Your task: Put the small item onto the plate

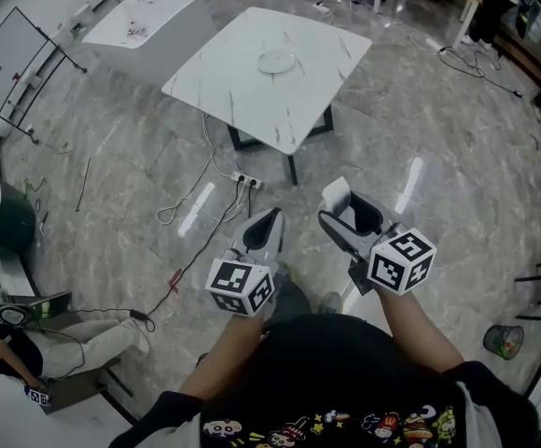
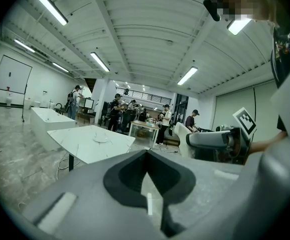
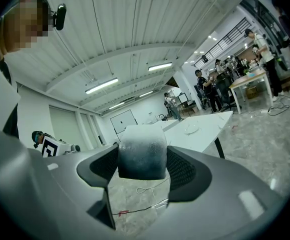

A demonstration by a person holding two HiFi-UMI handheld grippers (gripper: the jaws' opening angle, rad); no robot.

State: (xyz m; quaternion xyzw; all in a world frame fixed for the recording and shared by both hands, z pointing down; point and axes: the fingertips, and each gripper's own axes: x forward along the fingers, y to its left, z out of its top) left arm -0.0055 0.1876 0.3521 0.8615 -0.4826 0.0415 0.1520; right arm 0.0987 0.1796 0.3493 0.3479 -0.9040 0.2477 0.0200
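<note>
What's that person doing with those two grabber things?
A person stands on the floor, away from the table, with a gripper in each hand. The right gripper has a small white block clamped between its jaws. The left gripper is shut and empty. The plate sits on the table and looks empty, so the block is not on it yet.

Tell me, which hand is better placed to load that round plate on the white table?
Right: the right gripper clamps the small whitish block, while the left gripper has its jaws together, empty.
</note>
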